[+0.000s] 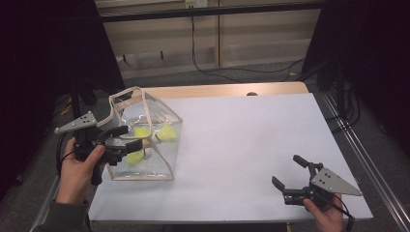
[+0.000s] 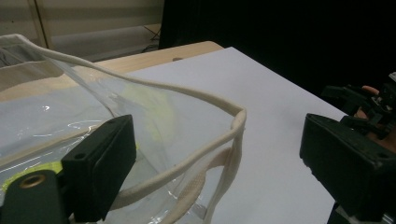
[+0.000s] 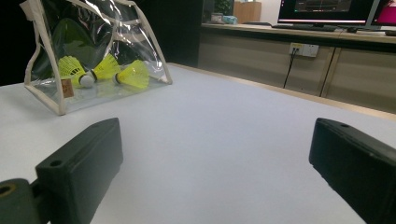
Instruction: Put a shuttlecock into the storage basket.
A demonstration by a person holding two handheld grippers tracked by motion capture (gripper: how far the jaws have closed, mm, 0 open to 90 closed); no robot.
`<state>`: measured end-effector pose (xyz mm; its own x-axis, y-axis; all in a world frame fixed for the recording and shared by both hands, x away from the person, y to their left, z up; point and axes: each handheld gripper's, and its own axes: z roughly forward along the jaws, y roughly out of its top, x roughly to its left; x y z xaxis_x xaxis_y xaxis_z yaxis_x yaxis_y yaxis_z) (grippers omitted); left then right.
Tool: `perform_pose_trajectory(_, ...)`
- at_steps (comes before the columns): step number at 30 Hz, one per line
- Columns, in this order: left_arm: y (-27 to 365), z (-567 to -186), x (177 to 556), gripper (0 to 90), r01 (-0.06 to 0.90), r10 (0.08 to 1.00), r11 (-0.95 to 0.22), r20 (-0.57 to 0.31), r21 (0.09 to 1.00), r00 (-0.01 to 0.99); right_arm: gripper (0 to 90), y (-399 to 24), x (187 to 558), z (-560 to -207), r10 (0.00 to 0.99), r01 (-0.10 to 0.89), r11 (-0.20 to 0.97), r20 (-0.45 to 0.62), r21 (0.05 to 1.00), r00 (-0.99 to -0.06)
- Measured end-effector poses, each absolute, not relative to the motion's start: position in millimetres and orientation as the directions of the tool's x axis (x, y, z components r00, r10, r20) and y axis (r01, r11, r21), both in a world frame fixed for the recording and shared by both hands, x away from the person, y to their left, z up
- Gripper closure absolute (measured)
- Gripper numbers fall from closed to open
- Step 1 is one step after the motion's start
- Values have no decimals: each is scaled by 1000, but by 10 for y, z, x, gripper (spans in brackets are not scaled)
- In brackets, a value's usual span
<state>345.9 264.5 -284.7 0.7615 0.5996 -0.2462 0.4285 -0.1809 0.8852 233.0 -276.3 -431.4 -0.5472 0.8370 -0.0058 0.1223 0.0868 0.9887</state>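
Left tool (image 1: 126,137), jaws wide, straddles the clear bag's (image 1: 159,162) cream rim (image 2: 187,91); the trim should be centred before it is pinched.

The person's left hand (image 1: 83,162) is wrapping around the body of the black two-jaw left gripper (image 1: 126,137) at the left of the high view, the forearm in a grey-green sleeve (image 1: 62,217) coming up from the bottom edge. That gripper is lying roughly level, its jaws pointing right and standing wide apart. The right hand (image 1: 326,212) is gripping the black two-jaw right gripper (image 1: 287,170) low at the right, its jaws pointing up and to the left, spread wide with nothing between them. The two hands are staying well apart.
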Motion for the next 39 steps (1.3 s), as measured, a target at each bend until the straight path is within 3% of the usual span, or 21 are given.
perform_pose_trajectory(15, 2544, -2824, 3446, 114, 411, 566, -182, -247, 893, 786, 26, -2759, 2331, -4315, 835, 125, 87, -4, 988, -550)
perform_pose_trajectory(39, 1965, -2787, 3501, 112, 374, 466, -185, -254, 909, 847, 26, -2769, 2329, -4315, 836, 121, 87, -7, 989, -549)
